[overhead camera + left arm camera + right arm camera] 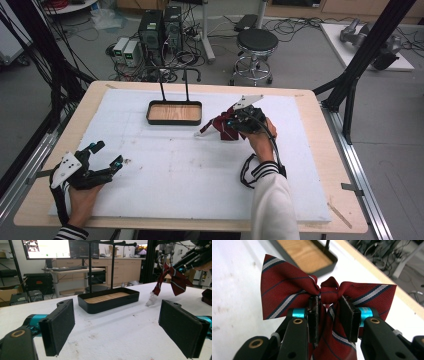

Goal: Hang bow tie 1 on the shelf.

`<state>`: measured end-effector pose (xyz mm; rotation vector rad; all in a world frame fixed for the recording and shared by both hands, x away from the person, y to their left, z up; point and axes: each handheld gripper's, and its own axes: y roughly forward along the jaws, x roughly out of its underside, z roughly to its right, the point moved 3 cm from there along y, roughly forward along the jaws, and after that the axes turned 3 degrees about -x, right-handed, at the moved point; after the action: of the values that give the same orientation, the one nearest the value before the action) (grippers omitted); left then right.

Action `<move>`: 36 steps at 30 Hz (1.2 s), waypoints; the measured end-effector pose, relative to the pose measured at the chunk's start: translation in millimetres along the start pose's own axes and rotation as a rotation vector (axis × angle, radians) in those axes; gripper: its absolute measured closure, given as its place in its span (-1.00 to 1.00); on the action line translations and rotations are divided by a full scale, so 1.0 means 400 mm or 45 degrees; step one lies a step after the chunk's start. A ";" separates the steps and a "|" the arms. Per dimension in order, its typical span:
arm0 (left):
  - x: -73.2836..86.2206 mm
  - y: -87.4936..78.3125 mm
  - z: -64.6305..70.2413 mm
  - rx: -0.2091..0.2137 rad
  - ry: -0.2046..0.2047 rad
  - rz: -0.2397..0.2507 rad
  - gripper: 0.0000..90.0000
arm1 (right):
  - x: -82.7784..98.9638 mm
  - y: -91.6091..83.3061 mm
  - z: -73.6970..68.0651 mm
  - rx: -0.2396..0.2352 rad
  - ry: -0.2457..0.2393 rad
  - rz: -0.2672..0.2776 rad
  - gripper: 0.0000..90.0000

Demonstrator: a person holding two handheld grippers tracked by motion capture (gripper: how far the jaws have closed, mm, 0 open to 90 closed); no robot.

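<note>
A maroon bow tie with white and navy stripes hangs just above the white mat, held at its knot by my right gripper, which is shut on it. In the high view the bow tie is right of centre under the right gripper, and its strap trails down-left to a white end. A black tray with a wooden floor and two upright rods stands at the back centre. My left gripper rests open near the front left, with nothing between its pads. It faces the tray and the hanging tie.
A white foam mat covers most of the wooden table. Beyond the far edge are a black stool, computer towers and loose cables. Black frame posts rise at the right side.
</note>
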<state>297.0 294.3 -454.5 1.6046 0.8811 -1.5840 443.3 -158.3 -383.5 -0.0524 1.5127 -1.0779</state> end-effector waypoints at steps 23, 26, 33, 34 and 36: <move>0.000 0.000 0.000 -0.002 -0.003 0.003 -0.69 | -0.035 -0.045 0.004 -0.007 0.046 0.256 0.56; 0.000 0.000 0.000 -0.002 -0.004 0.003 -0.69 | -0.051 -0.049 0.002 -0.017 0.050 0.299 0.56; 0.000 0.000 0.000 -0.003 -0.004 0.003 -0.69 | -0.094 -0.055 0.000 -0.053 0.048 0.356 0.56; 0.000 0.000 0.000 -0.004 -0.005 0.002 -0.69 | -0.101 -0.055 -0.001 -0.058 0.052 0.358 0.56; 0.000 0.000 0.000 -0.002 -0.004 0.003 -0.69 | -0.118 -0.056 -0.001 -0.056 0.028 0.364 0.56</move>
<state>297.1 294.2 -454.4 1.6012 0.8784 -1.5828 444.5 -143.0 -333.4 0.1420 1.5112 -0.8189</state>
